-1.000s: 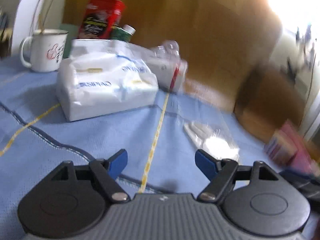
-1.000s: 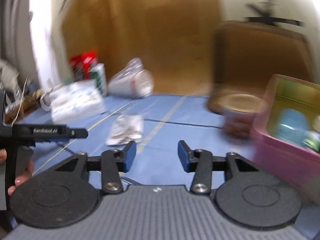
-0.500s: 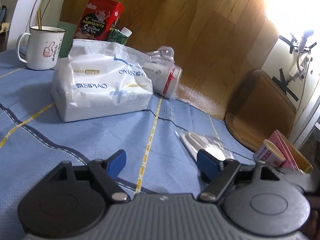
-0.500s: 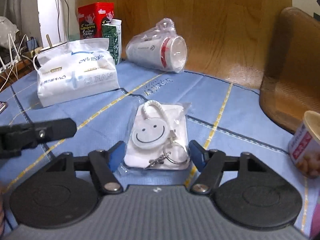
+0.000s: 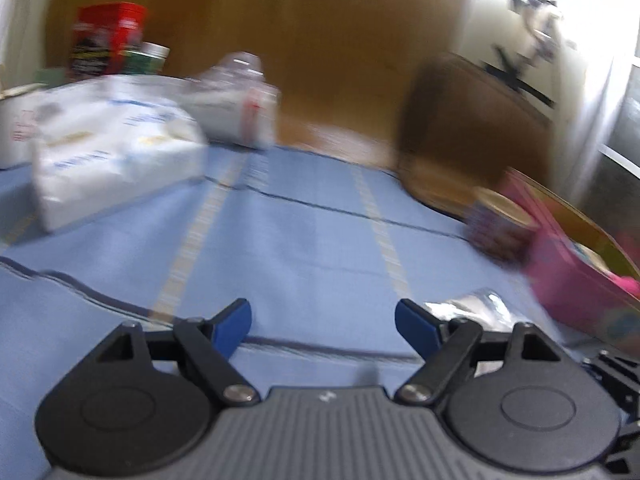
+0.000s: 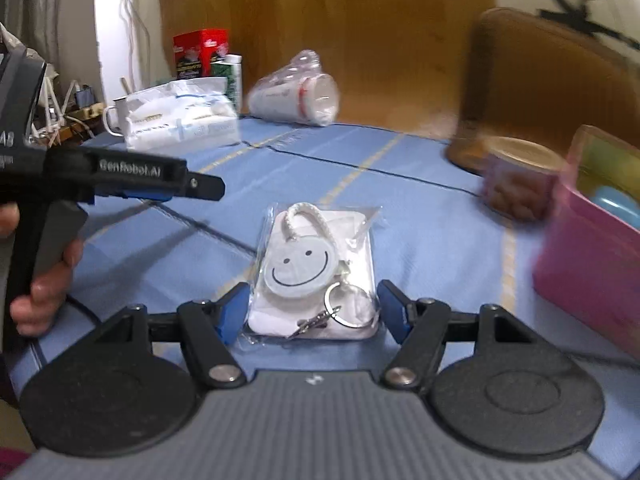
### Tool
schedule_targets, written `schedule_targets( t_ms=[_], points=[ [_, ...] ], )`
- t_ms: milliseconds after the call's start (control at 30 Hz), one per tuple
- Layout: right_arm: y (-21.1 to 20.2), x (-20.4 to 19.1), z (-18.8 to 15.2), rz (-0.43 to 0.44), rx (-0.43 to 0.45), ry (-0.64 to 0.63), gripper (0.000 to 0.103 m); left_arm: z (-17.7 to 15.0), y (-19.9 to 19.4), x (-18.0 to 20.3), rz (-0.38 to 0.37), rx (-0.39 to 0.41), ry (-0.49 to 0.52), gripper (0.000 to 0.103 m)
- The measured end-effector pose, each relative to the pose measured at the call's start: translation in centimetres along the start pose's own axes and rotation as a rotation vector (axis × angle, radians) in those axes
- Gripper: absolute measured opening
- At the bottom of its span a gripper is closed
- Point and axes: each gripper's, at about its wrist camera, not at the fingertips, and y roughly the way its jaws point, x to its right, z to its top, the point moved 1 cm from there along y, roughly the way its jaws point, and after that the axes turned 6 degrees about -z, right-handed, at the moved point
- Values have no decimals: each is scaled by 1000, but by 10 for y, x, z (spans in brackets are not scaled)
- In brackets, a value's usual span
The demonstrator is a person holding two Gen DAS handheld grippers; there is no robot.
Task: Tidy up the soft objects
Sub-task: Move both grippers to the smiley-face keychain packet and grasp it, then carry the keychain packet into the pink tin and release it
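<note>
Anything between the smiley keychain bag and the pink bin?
Nothing; only bare blue tablecloth separates the keychain bag from the pink bin, per the right wrist view.

Home setting, likely a dining or living corner. A blue cloth with yellow and dark stripes (image 6: 420, 216) is covering the surface, and a brown wooden chair back (image 6: 548, 88) is standing at its far edge against wood panelling (image 6: 360, 32). Everyday household stuff is sitting at the back: a white soft pack of tissues (image 6: 180, 120), a white enamel mug (image 6: 114, 118), a red snack tin (image 6: 200, 52), a green carton (image 6: 232, 76). Cables are hanging by a curtain (image 6: 36, 8) at left.
</note>
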Motion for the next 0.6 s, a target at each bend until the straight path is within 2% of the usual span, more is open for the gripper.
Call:
schedule_targets(
  t_ms=[167, 333, 367, 400, 433, 500, 600],
  points=[
    [-26, 24, -20, -64, 21, 101, 71, -11, 15, 57, -167, -127, 74, 82],
    [-46, 45, -37, -46, 55, 234, 71, -13, 33, 98, -317, -253, 41, 83],
    [-49, 47, -39, -25, 63, 255, 71, -13, 37, 103, -349, -279, 22, 76],
    [-50, 50, -41, -4, 70, 278, 71, -14, 40, 108, -384, -310, 3, 54],
    [-51, 51, -41, 12, 75, 297, 71, -15, 44, 112, -420, -344, -15, 43],
    [-52, 54, -42, 21, 82, 325, 71, -12, 45, 117, -434, -349, -33, 38],
    [-59, 62, -38, 20, 125, 348, 70, 4, 35, 133, -466, -312, 9, 36]
  ],
)
